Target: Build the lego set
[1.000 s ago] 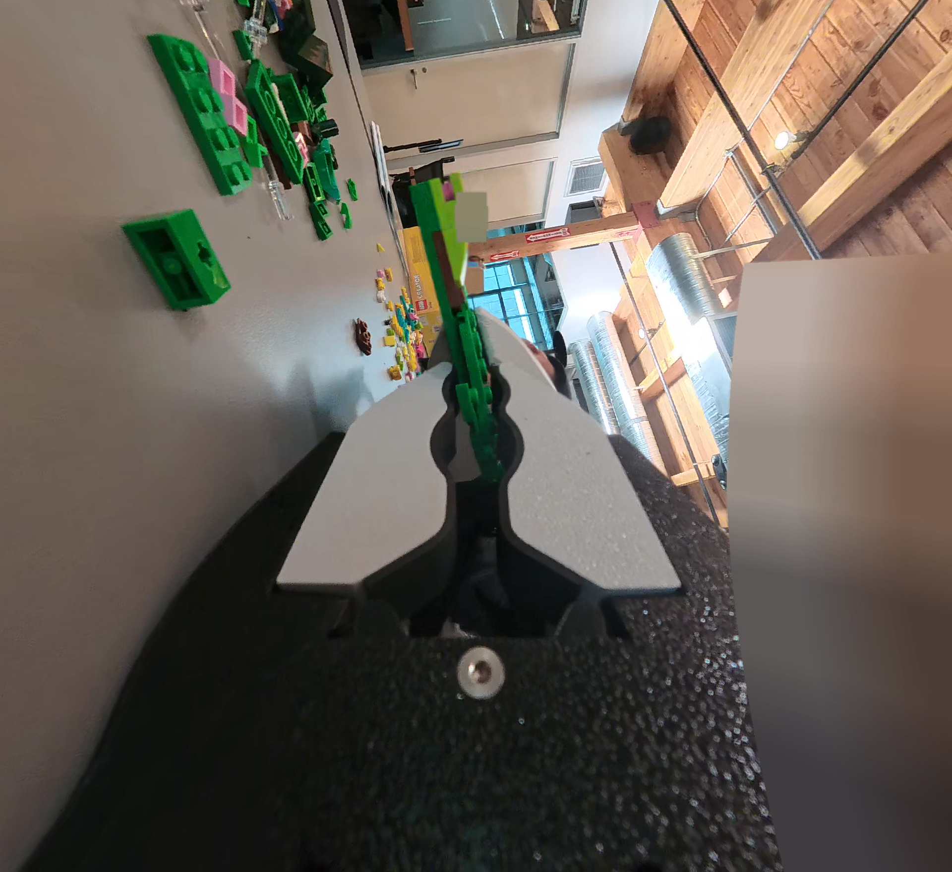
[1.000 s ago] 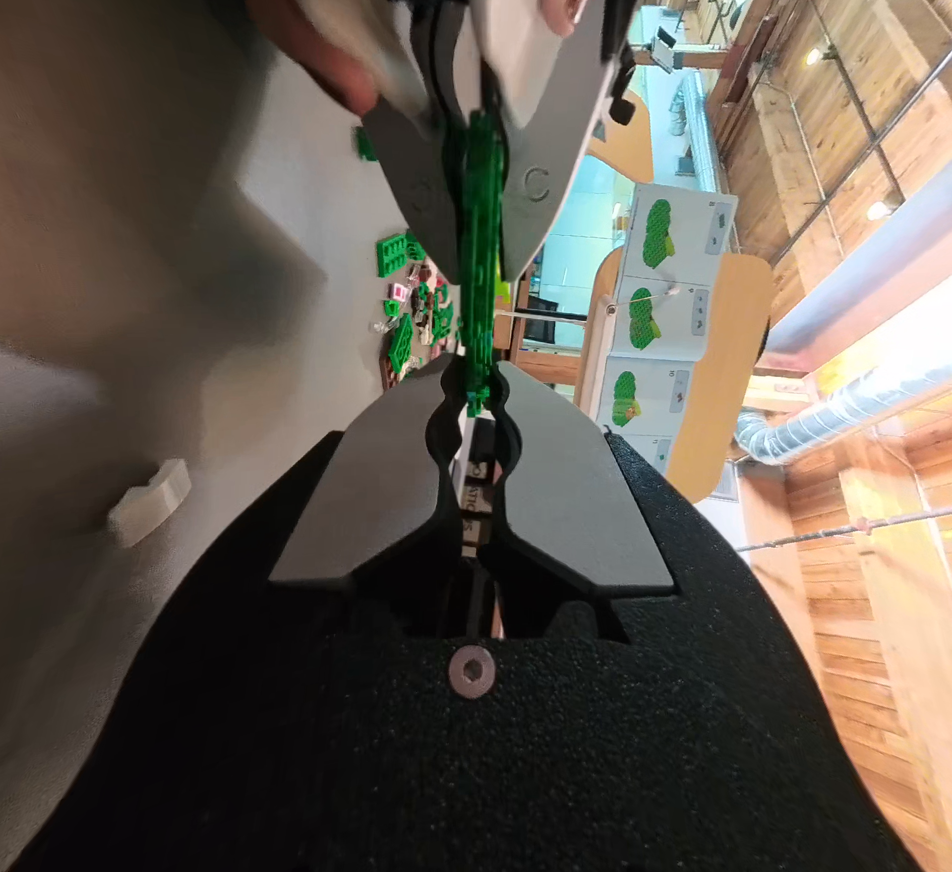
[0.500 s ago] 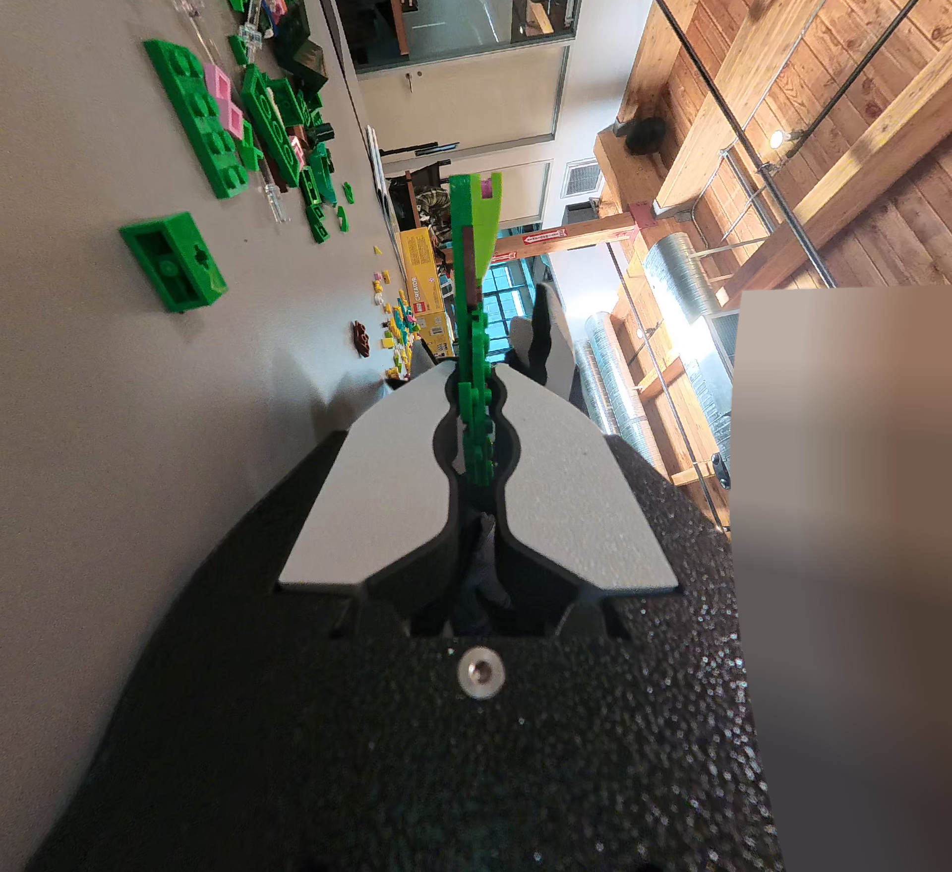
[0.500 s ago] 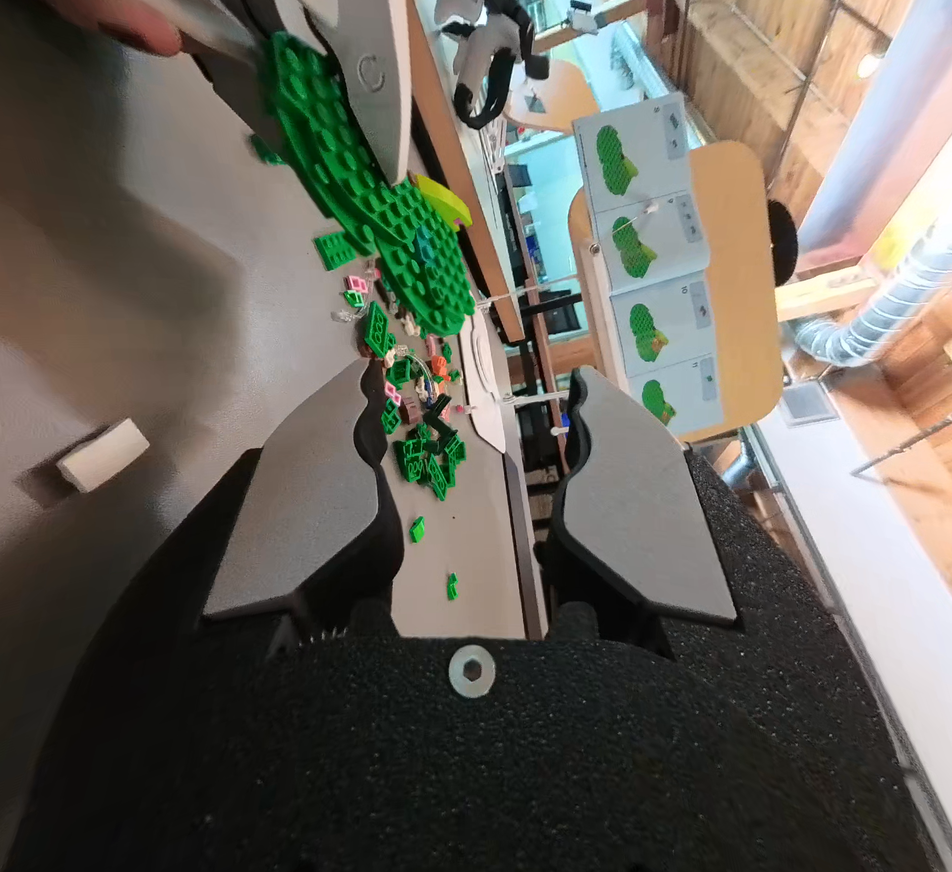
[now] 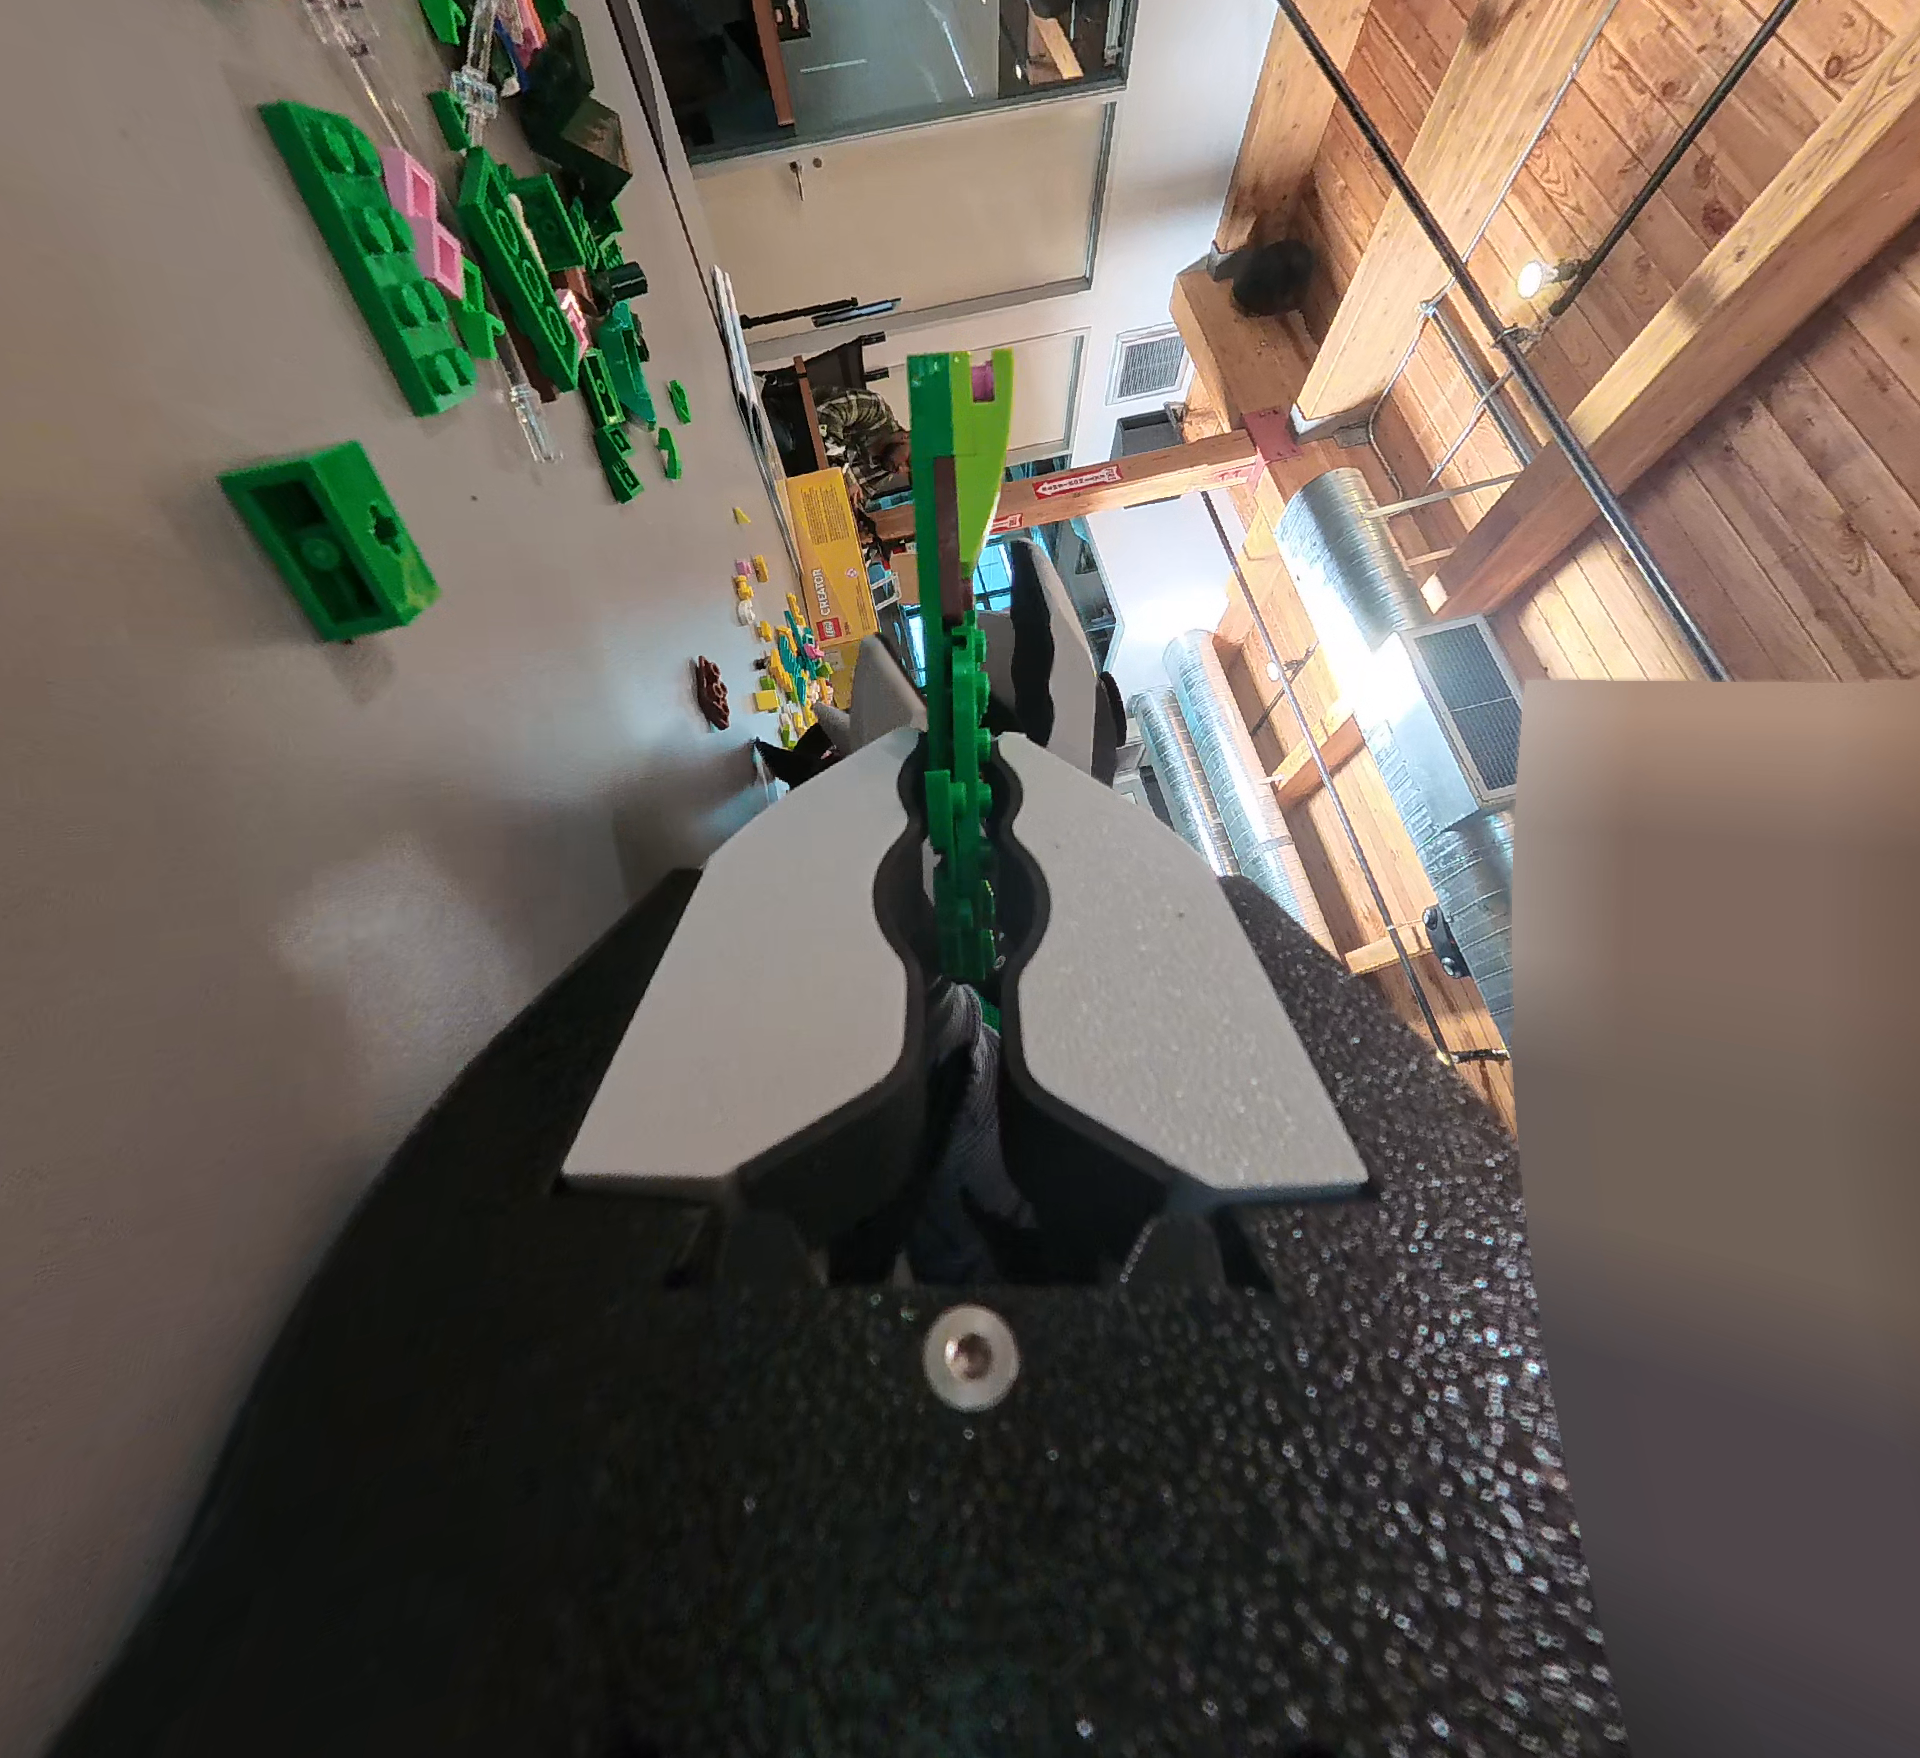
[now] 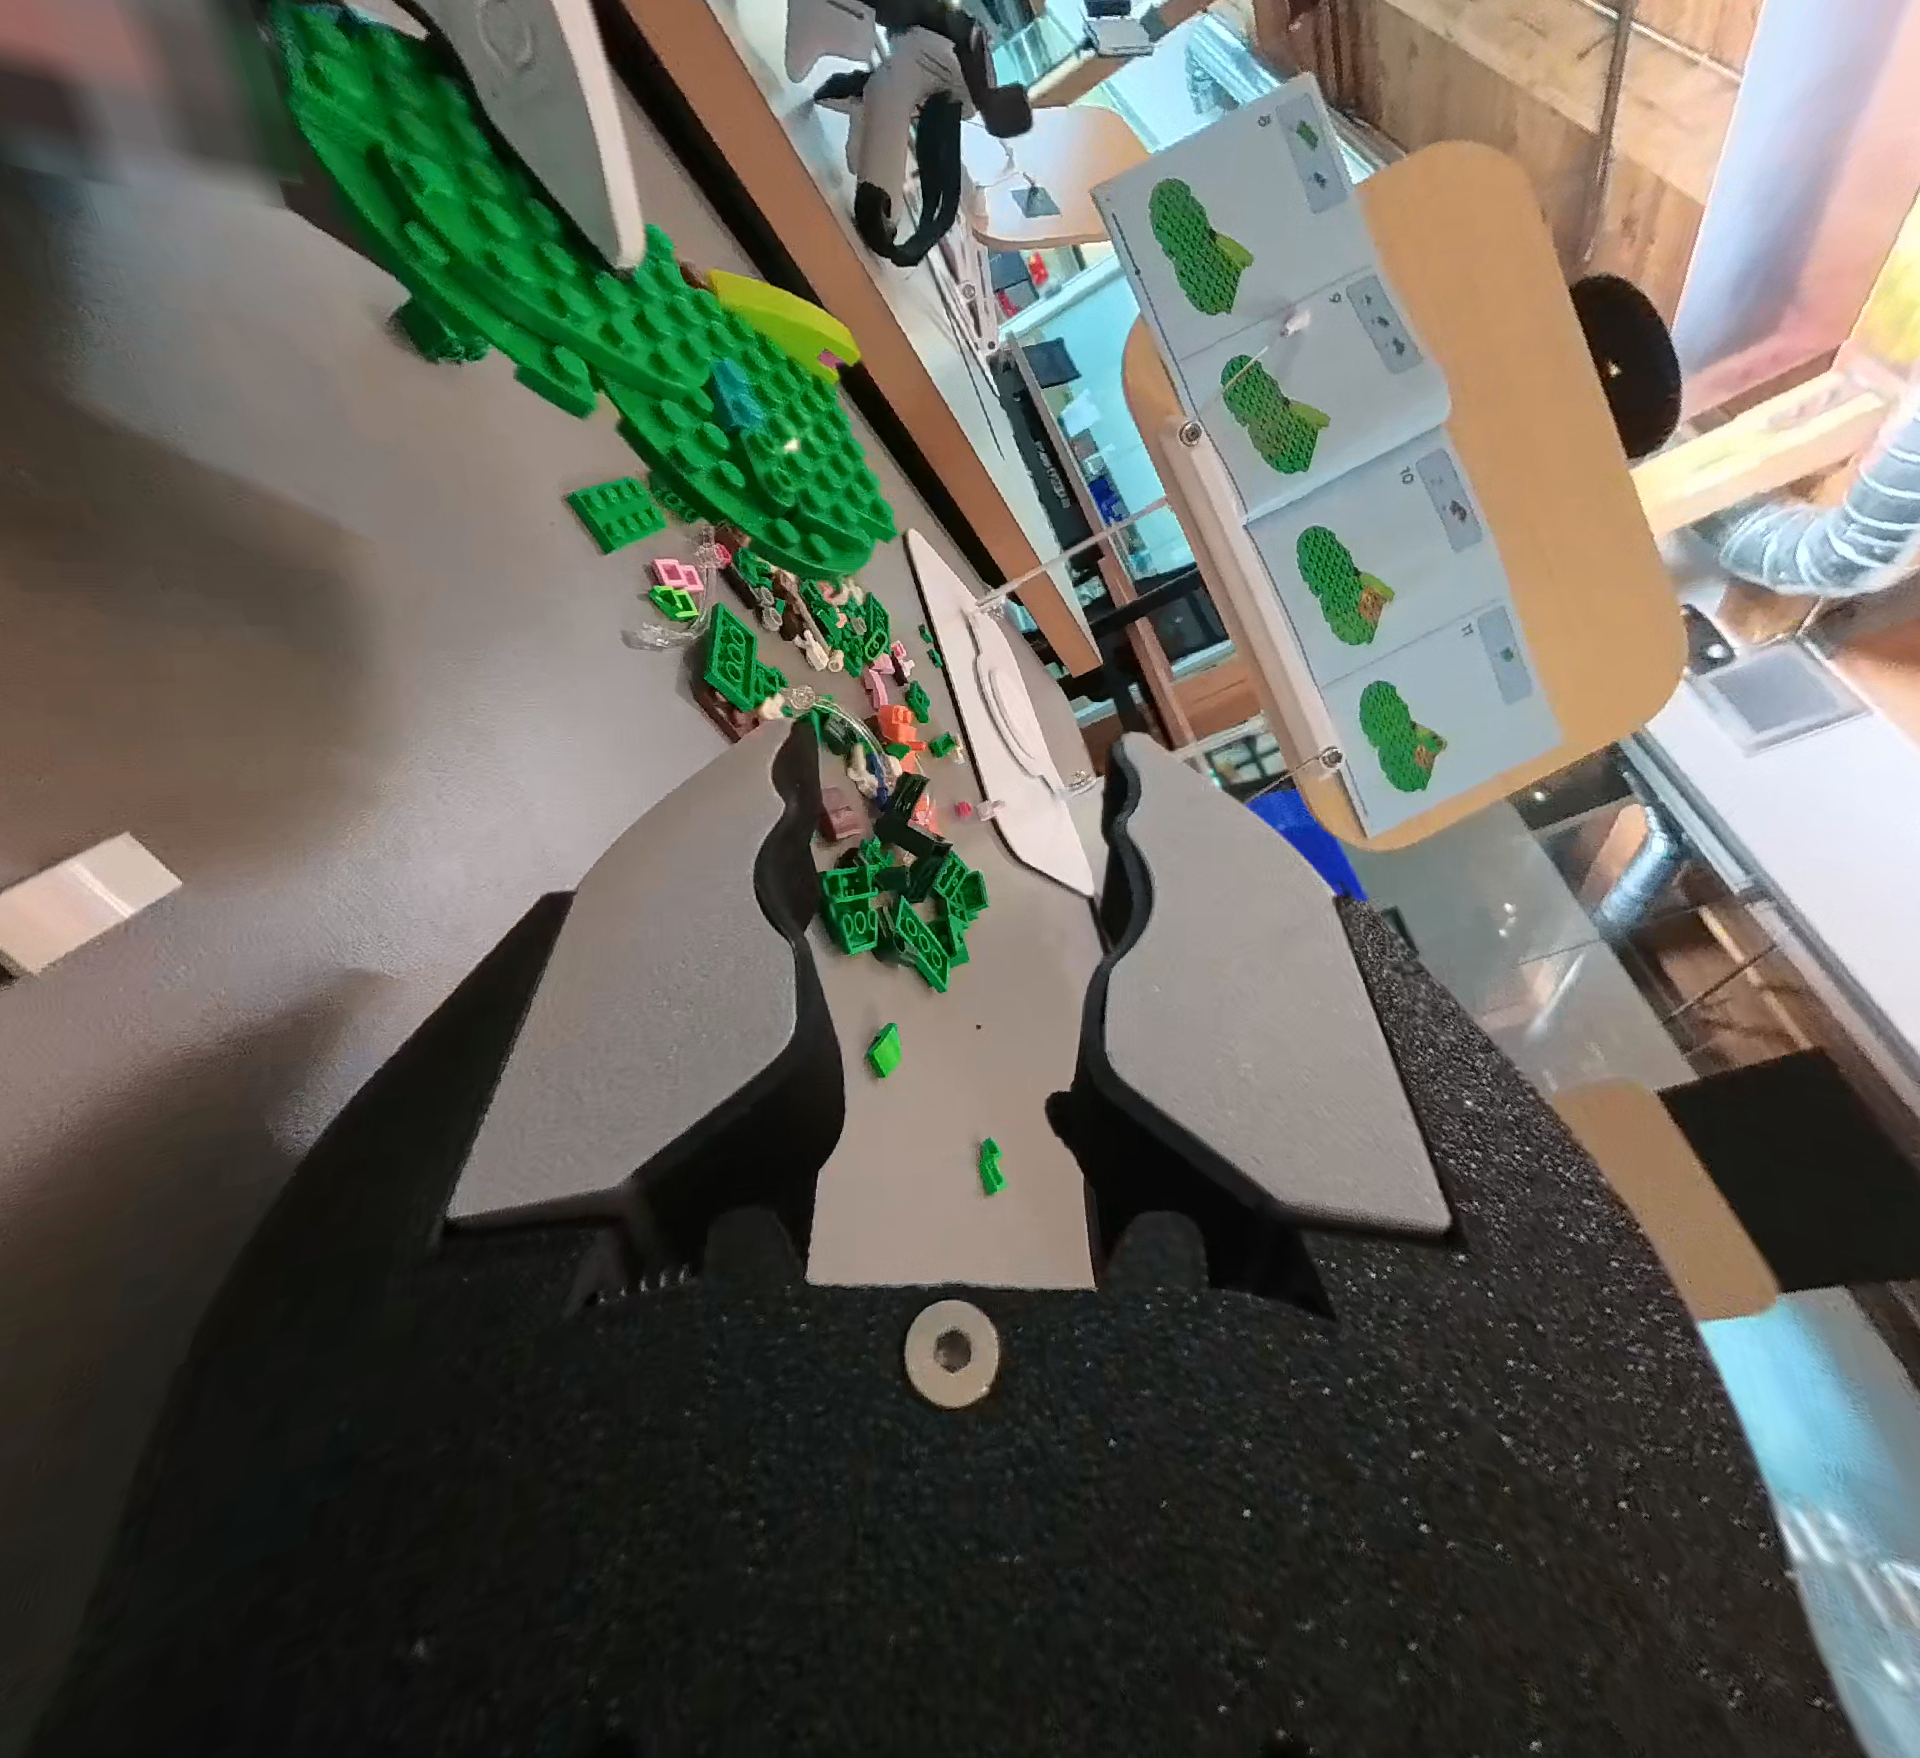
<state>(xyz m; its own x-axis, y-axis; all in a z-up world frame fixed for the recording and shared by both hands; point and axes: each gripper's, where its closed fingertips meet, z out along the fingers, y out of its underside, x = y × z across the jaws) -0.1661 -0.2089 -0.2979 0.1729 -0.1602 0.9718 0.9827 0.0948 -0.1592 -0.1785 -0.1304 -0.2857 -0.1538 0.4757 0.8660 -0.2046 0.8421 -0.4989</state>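
Green studded lego plate assembly (image 5: 958, 752), lime wedge attached: clamped edge-on by left gripper (image 5: 961, 773); right gripper (image 6: 951, 773) fingers spread, empty; right view alone shows studded face (image 6: 582, 337).

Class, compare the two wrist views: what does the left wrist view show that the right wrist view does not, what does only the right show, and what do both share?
Only the left wrist view: the yellow box at the table's far end, the small yellow pieces near it, and the green plate assembly seen edge-on.

Only the right wrist view: the open instruction booklet on its stand, the assembly's studded face, and the right gripper, open and empty.

Both: the left gripper, shut on the assembly, the grey table and the loose green bricks.
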